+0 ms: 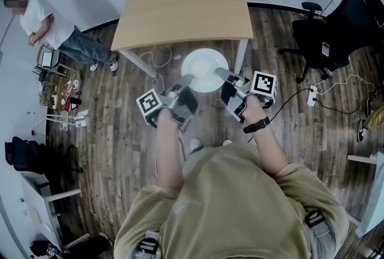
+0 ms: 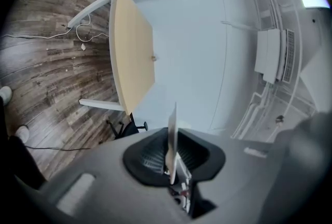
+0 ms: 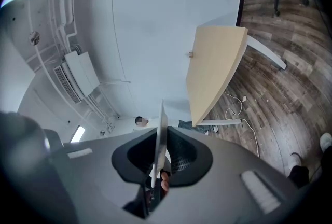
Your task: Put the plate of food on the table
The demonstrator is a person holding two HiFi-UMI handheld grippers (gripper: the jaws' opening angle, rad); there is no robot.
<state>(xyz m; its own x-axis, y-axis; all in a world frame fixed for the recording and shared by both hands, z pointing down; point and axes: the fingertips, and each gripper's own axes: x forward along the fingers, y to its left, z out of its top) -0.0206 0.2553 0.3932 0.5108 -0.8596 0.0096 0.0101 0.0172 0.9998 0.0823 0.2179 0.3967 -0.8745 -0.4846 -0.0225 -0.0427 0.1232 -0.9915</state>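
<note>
A round white plate [image 1: 205, 70] hangs over the wood floor, just short of the near edge of the light wooden table [image 1: 186, 3]. My left gripper [image 1: 187, 80] is shut on its left rim and my right gripper [image 1: 222, 74] is shut on its right rim. In the left gripper view the plate [image 2: 172, 137] shows edge-on, pinched between the dark pads, with the table [image 2: 132, 57] beyond. The right gripper view likewise shows the plate's thin edge [image 3: 161, 137] clamped, and the table [image 3: 215, 67] ahead. From above I cannot make out any food on the plate.
A person in a white shirt and jeans [image 1: 48, 27] stands at the far left beside low clutter [image 1: 57, 93]. Black office chairs [image 1: 336, 30] stand at the right. A power strip with cables [image 1: 312, 95] lies on the floor, and a white cable [image 1: 153, 60] runs under the table.
</note>
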